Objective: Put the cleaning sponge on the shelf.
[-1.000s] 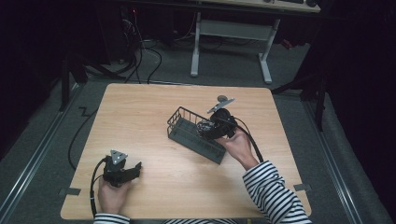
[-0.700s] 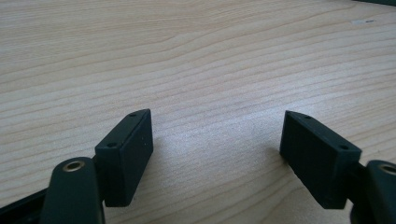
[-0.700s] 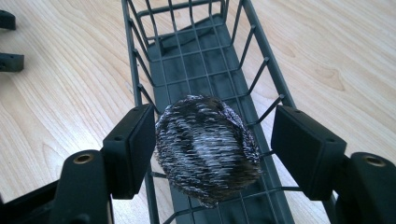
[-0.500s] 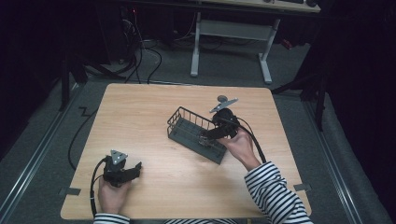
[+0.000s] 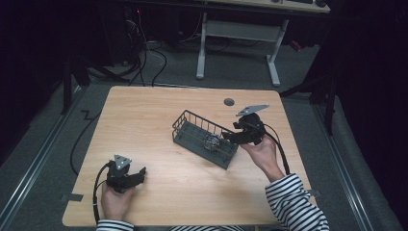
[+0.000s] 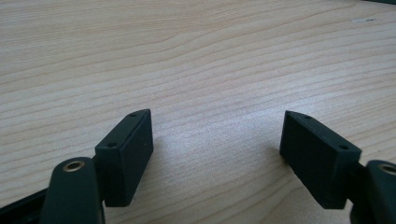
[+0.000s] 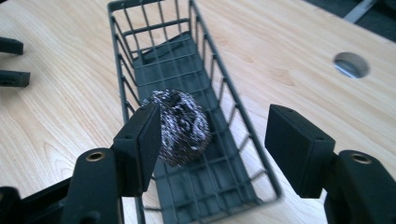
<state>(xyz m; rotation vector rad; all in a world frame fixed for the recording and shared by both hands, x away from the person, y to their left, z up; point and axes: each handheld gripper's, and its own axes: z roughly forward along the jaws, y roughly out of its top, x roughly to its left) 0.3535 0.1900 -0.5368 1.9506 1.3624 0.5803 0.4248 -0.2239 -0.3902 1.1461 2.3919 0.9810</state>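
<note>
a: what is at the lower left of the high view?

b: there the left gripper (image 5: 137, 174) rests on the wooden table (image 5: 144, 120), in the person's left hand (image 5: 113, 202). in the left gripper view its two black jaws stand apart, released, and only bare wood is between them.

a: and in the middle of the frame?

b: a dark wire basket (image 5: 204, 138) stands on the table, turned diagonal, from upper left to lower right. a steel wool ball (image 5: 211, 142) lies inside it, in the lower right half, on the basket floor.

a: is the ball held?

b: no. in the right gripper view the ball (image 7: 180, 126) lies in the basket (image 7: 229, 116), beyond the left jaw. the pads do not press on it.

a: so where is the right gripper?

b: the right gripper (image 5: 231, 137) is right of centre, just beside the right end of the basket, in the right hand (image 5: 262, 154) with a striped sleeve (image 5: 293, 207). its jaws have just been closing, but they are unclenched and nothing is gripped between them. a round hole (image 5: 229, 101) is in the table above it.
</note>
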